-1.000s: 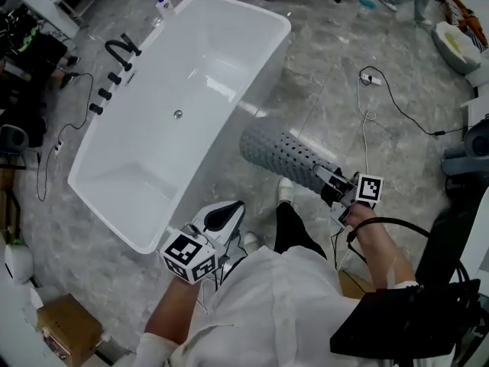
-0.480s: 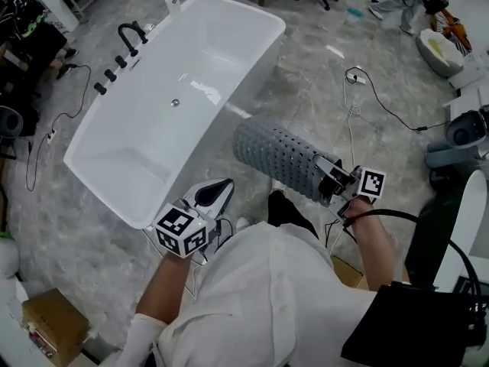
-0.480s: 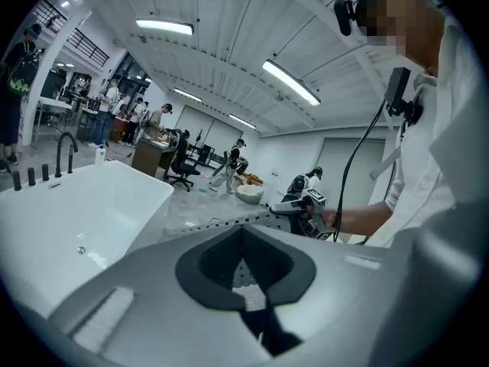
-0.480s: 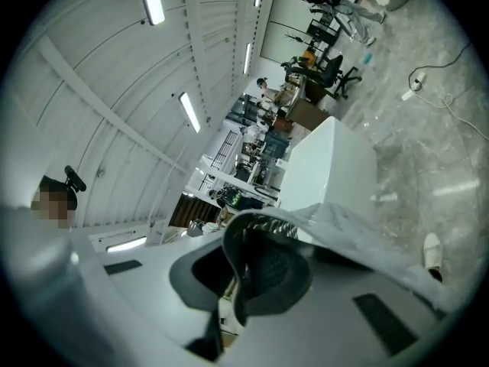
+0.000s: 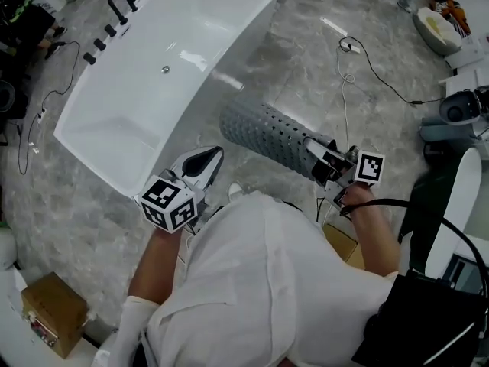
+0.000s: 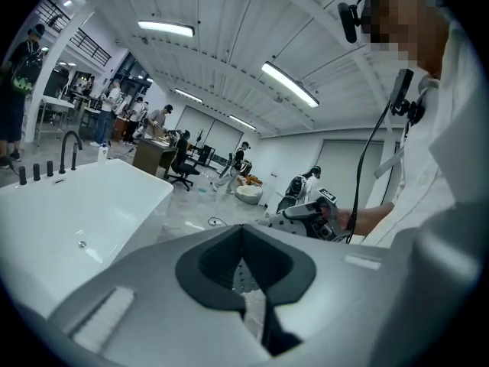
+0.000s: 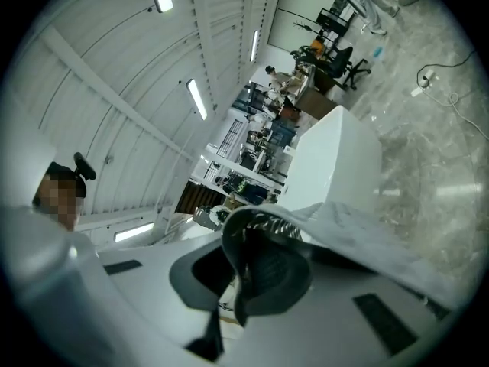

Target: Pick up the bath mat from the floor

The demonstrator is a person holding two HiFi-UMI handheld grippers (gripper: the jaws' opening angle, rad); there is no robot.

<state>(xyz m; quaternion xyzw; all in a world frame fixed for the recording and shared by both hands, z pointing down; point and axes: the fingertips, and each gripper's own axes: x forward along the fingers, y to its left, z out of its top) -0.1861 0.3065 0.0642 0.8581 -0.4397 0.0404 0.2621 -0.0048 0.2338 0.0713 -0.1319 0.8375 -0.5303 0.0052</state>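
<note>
Right gripper jaws pinch 1 end of the bath mat. It juts out curled into a tube, apparently clear of the floor, beside the bathtub. The end grip likely lets the rest roll. Left gripper jaws pressed together, empty, idle.

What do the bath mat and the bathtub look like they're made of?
The bath mat is probably soft rubber or PVC with a matte grey finish: it curls into a loose roll and is punched with rows of small holes. The bathtub is likely acrylic or glazed ceramic, glossy white: bright highlights sit on its smooth inside.
</note>
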